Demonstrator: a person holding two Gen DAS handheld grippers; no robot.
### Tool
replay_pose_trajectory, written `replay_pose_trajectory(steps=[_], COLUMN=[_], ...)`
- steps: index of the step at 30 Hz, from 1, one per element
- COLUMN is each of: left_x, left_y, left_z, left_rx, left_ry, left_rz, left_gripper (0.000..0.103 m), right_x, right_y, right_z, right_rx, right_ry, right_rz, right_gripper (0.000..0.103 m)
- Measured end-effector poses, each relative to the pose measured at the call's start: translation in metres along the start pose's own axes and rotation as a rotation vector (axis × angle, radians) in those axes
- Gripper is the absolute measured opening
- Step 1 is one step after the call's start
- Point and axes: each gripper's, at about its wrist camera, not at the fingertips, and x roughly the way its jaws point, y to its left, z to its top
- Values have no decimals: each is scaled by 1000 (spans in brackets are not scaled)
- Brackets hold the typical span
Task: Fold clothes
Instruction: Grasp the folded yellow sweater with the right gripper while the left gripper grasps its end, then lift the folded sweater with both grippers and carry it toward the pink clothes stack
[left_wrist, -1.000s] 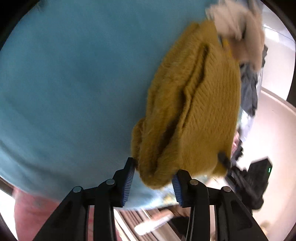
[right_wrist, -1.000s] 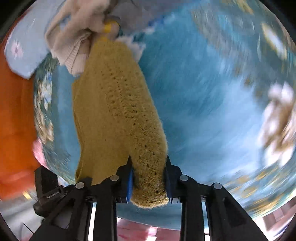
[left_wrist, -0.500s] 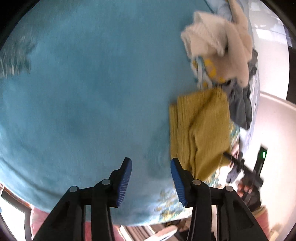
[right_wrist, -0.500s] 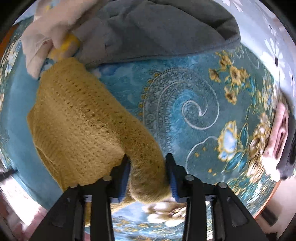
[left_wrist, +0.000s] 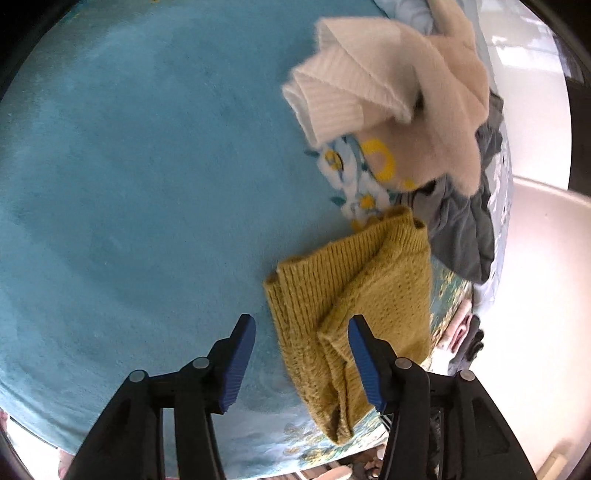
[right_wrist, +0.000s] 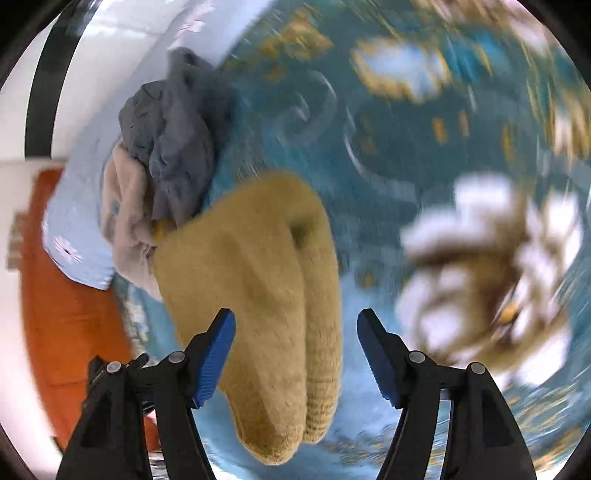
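A folded mustard-yellow knitted sweater (left_wrist: 354, 306) lies on a teal blanket (left_wrist: 140, 192) spread over the work surface, near the blanket's patterned edge. The left gripper (left_wrist: 301, 363) hangs just above the blanket with its blue-padded fingers (left_wrist: 238, 363) spread apart and nothing between them but a strip of bare blanket and the sweater's near corner; the right-hand pad overlaps the sweater's edge in the left wrist view, though whether it touches the knit cannot be told. The right gripper (right_wrist: 295, 360) is likewise released, its jaws wide, with the sweater (right_wrist: 266, 295) lying in the gap between them and not pinched by either pad. That view is blurred by motion, so the fine detail of the blanket's gold and white flower print (right_wrist: 476, 266) is smeared.

Beyond the sweater's far end sits a heap of unfolded laundry: a cream ribbed garment (left_wrist: 369, 85) on top, a beige fleecy piece (left_wrist: 454, 122) beside it, a crumpled grey garment (left_wrist: 461, 229) touching the sweater's far corner, and a pale cloth with blue and yellow flowers (left_wrist: 354, 173) peeking from beneath. In the right wrist view the grey garment (right_wrist: 173, 136) rests against a light blue pillow (right_wrist: 74, 236), with an orange surface (right_wrist: 62, 325) past the blanket's edge.
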Motion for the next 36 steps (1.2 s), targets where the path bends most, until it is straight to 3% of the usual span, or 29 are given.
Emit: replay_pose_trajectory(steps=[2,12,15,17,22,25,29,33,36], left_x=[12,25,29,32,35,54,83,111,123], left_y=[-7,-17,-17,-16,-20,-27,-38,-50,-58], left_z=[4,21,26,29,36,35,31,23,16], left_rx=[1,-5,-39,-56,-34,-2,42,106,180], left_ry=[1,-37,-57,-61,-76,-43,13,69,105], left_rz=[15,14,1,-12,-7,-52,-126,-221,-280], left_gripper=[57,59,59,59,62,66,71,77,81], right_x=[11,49,54,54,45,27,22,31,29], right_y=[-3,9,12,12,22,16,10,17,9], right_z=[-6,-9,-11,-13,6,44,92,105,105], right_rx=[-3,-8,64,131,136,138,123,51,62], right_ry=[-1,-16,-39,-48,-19,-68,-64,-22,-16], right_rz=[27,96,49,61,65,46,-29,-81,-62], right_gripper=[79,78,56,38,29,29,29,29,29])
